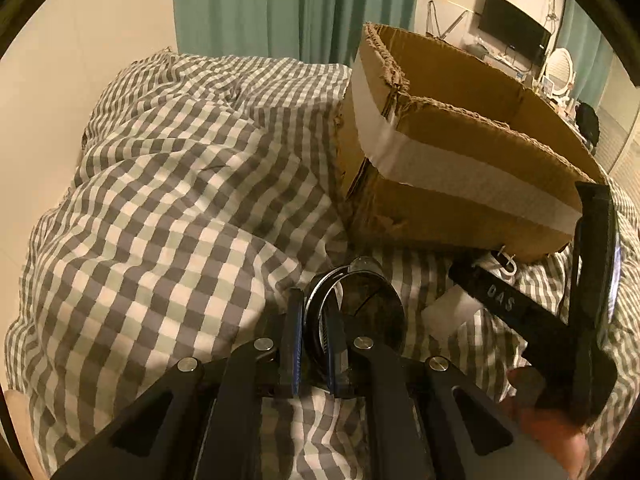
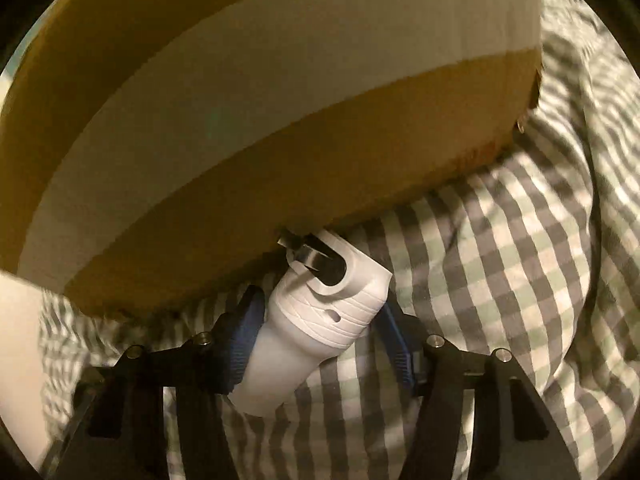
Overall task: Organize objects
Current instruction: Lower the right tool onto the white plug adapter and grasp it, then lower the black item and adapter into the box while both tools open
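My left gripper (image 1: pixel 314 328) is shut on the rim of a dark round jar-like object (image 1: pixel 360 304), low over the checked bedding. An open cardboard box (image 1: pixel 460 152) with a white tape band stands just beyond, to the right. My right gripper (image 2: pixel 320 332) holds a white bottle (image 2: pixel 320 320) with a metal clip on its cap, its blue pads (image 2: pixel 240 340) on both sides of the body. The bottle's cap end lies against the foot of the box wall (image 2: pixel 280 140). The right gripper also shows in the left wrist view (image 1: pixel 560 320), beside the box's near corner.
Rumpled grey-and-white checked bedding (image 1: pixel 180 200) covers the bed. A green curtain (image 1: pixel 280 8) hangs behind. A dark screen (image 1: pixel 516 32) and a round mirror (image 1: pixel 560 68) stand at the far right. A hand (image 1: pixel 552 440) holds the right gripper.
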A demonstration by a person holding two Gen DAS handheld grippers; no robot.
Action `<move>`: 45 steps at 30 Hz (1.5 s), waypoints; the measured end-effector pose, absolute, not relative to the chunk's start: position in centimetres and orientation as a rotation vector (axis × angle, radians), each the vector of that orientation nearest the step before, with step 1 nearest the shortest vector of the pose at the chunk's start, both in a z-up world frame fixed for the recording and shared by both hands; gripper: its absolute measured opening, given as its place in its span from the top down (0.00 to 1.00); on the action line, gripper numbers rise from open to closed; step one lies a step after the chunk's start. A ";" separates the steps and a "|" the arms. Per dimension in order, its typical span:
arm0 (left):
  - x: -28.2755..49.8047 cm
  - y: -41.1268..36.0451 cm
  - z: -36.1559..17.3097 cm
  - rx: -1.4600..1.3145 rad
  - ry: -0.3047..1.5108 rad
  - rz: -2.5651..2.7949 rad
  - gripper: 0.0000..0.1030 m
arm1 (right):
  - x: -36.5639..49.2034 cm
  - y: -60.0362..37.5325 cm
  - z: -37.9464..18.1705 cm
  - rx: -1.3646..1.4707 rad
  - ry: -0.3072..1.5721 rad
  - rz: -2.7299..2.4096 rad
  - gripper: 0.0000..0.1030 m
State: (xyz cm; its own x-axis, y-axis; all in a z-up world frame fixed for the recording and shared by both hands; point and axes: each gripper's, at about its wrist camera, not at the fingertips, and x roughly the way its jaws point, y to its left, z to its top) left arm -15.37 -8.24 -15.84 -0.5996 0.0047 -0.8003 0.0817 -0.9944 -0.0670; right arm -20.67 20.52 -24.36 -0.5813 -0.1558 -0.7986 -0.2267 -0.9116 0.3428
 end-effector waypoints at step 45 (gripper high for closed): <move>-27.4 -0.9 0.7 1.204 0.028 -3.091 0.92 | -28.5 18.4 1.9 -0.919 0.049 3.190 0.52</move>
State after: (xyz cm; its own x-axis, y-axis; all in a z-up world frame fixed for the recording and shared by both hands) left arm -27.41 -0.92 0.65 -0.7230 0.1694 -0.6697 -0.1571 -0.9844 -0.0794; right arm -28.50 18.38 1.95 -0.8320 -0.1790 -0.5250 0.1629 -0.9836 0.0773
